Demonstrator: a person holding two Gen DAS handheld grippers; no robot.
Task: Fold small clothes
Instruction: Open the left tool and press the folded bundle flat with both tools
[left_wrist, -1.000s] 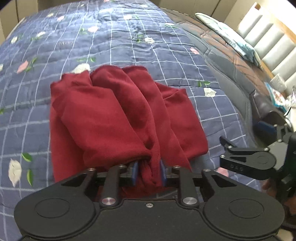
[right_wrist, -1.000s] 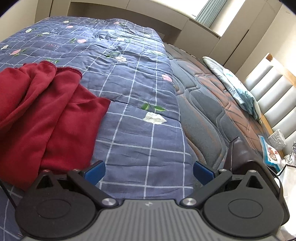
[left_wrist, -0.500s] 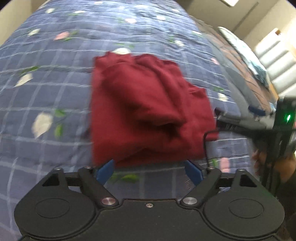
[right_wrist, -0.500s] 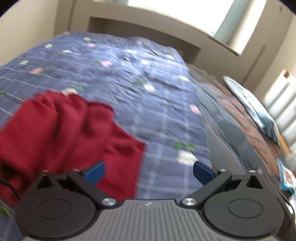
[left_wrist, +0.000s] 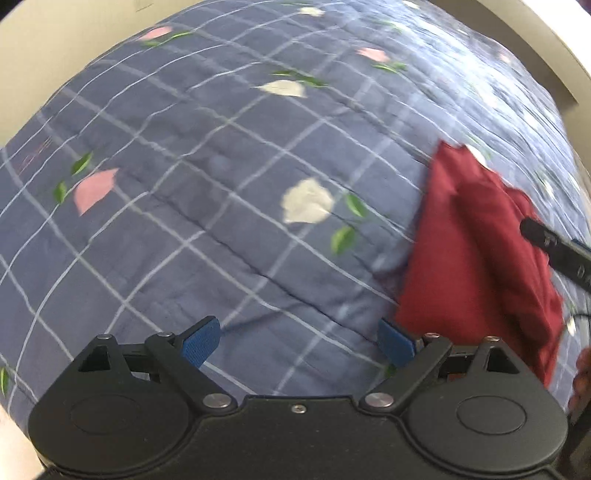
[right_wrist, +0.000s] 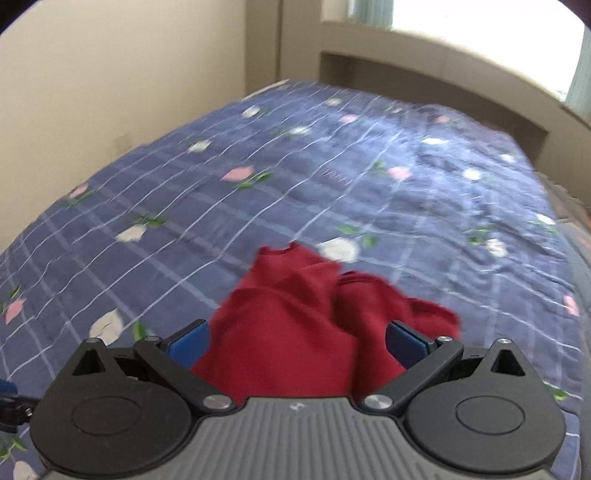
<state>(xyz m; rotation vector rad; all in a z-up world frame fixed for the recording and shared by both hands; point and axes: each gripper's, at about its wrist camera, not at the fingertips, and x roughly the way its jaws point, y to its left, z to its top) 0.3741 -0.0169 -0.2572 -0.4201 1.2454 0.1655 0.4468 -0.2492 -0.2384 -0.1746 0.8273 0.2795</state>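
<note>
A dark red garment (right_wrist: 295, 332) lies bunched and loosely folded on a bed covered by a blue checked quilt (right_wrist: 332, 177) with flower prints. The right tool (right_wrist: 297, 343), its blue pads spread wide and gripping nothing, hovers at the near edge of the cloth. The left tool (left_wrist: 297, 341) is likewise released and empty, over bare quilt, with the garment off to its right. To fold well, each tool should probably pinch a clear outer edge or corner, not a thick bunch, then lay it over evenly. The left view alone shows the right tool's black finger beside the garment; the right view alone shows the wall and window ledge beyond the bed.
</note>
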